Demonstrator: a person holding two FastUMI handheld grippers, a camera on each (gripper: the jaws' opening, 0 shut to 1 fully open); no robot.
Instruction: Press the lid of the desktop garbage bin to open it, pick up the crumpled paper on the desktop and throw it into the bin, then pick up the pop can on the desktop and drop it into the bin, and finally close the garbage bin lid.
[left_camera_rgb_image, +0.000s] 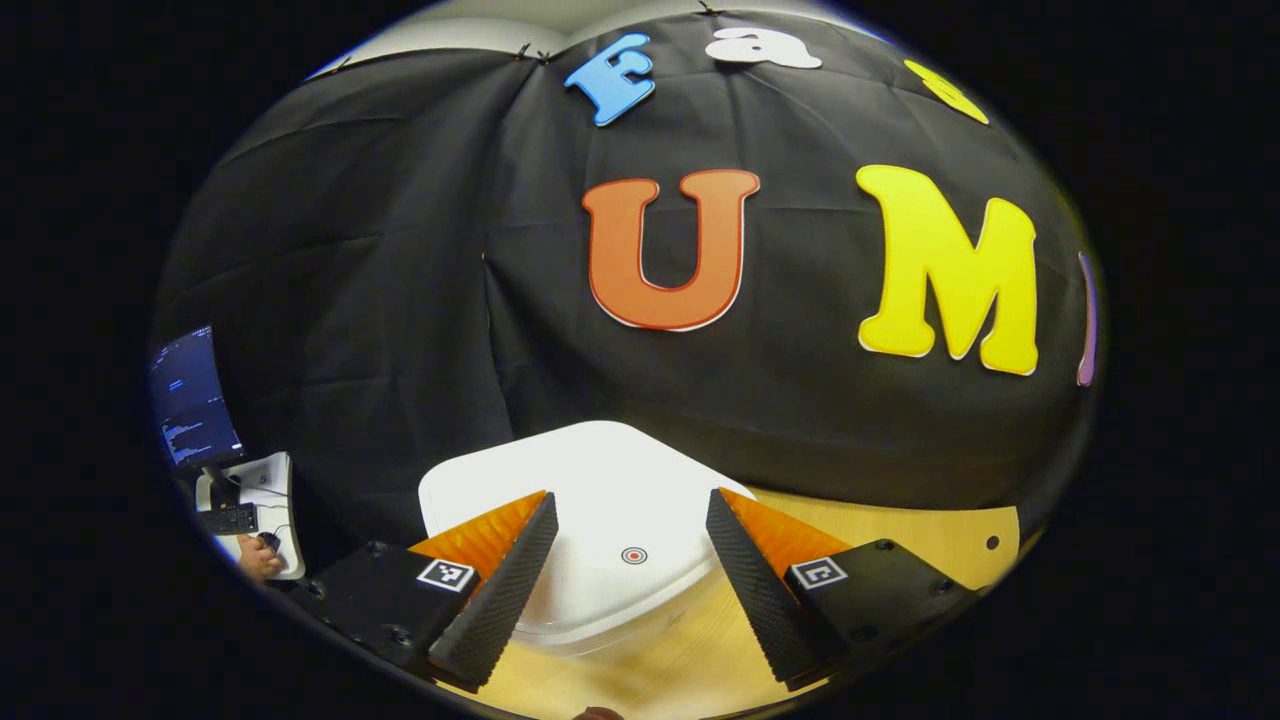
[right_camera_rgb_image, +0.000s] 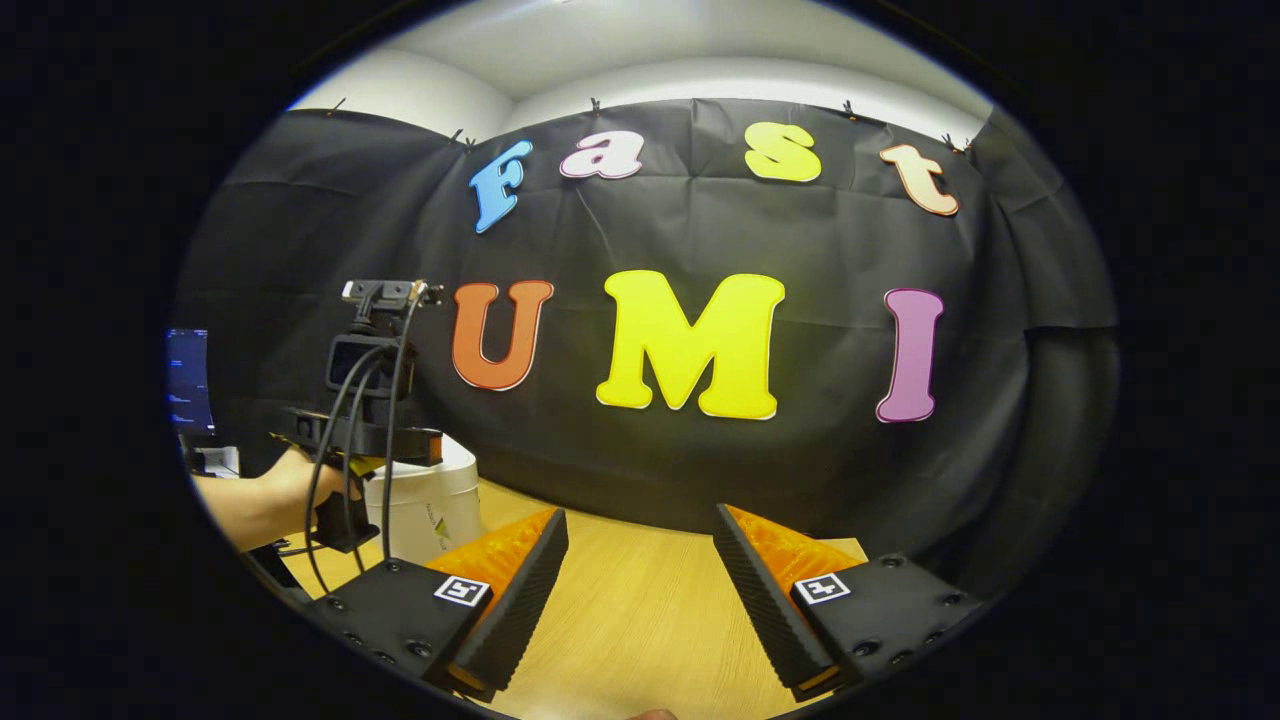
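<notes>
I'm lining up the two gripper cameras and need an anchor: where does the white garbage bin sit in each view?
Left gripper view: the garbage bin lies bottom centre, its closed lid between and beyond the left gripper fingers.
Right gripper view: the bin stands at lower left, partly behind the left gripper and the hand holding it.
Shared landmark: the wooden desktop.

Both tools (left_camera_rgb_image: 632, 510) (right_camera_rgb_image: 640, 525) carry ribbed pads, screwed housings and square coded markers.

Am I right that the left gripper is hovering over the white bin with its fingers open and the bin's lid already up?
Not quite: the lid is down, flat on the white bin, as the left gripper view shows. The left gripper does hover over it with its fingers open.
</notes>
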